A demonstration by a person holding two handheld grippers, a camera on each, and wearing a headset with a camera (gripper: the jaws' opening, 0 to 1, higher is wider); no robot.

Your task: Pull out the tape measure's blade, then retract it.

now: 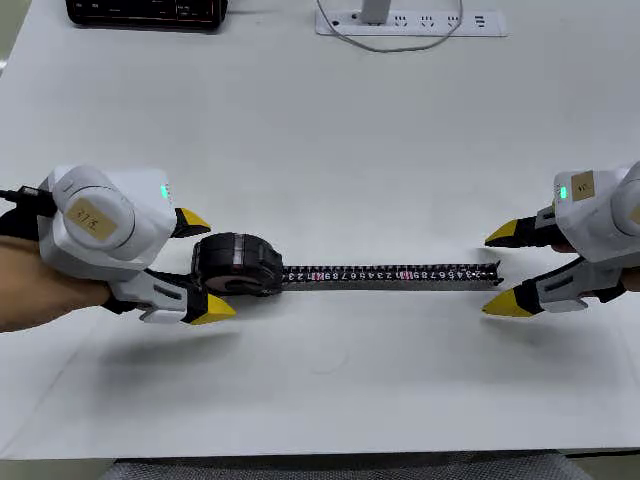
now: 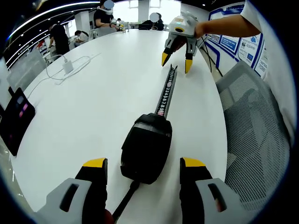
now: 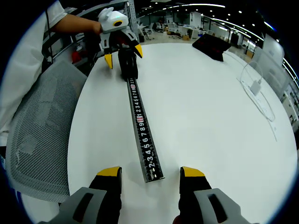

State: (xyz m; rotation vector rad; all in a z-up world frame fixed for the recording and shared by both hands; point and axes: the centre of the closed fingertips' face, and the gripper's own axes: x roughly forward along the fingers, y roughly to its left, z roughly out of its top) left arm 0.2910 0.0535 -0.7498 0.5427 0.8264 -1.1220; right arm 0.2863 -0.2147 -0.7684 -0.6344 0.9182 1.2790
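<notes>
A black tape measure (image 1: 237, 265) lies on the white table (image 1: 330, 130), its case (image 2: 147, 147) between the jaws of my left gripper (image 1: 205, 265), which is open with a gap on each side. The numbered blade (image 1: 390, 273) is drawn out to the right, flat on the table. Its end hook (image 3: 153, 176) sits just ahead of the yellow tips of my right gripper (image 3: 151, 171), open and not touching it. In the left gripper view the blade (image 2: 167, 91) runs to the right gripper (image 2: 176, 58). The right gripper view shows the left gripper (image 3: 122, 51) around the case (image 3: 127, 65).
A white power strip (image 1: 410, 20) with a looped cable and a dark device (image 1: 145, 10) lie at the table's far edge. A grey mesh chair (image 2: 252, 140) stands at the near edge. People sit at the table's far end.
</notes>
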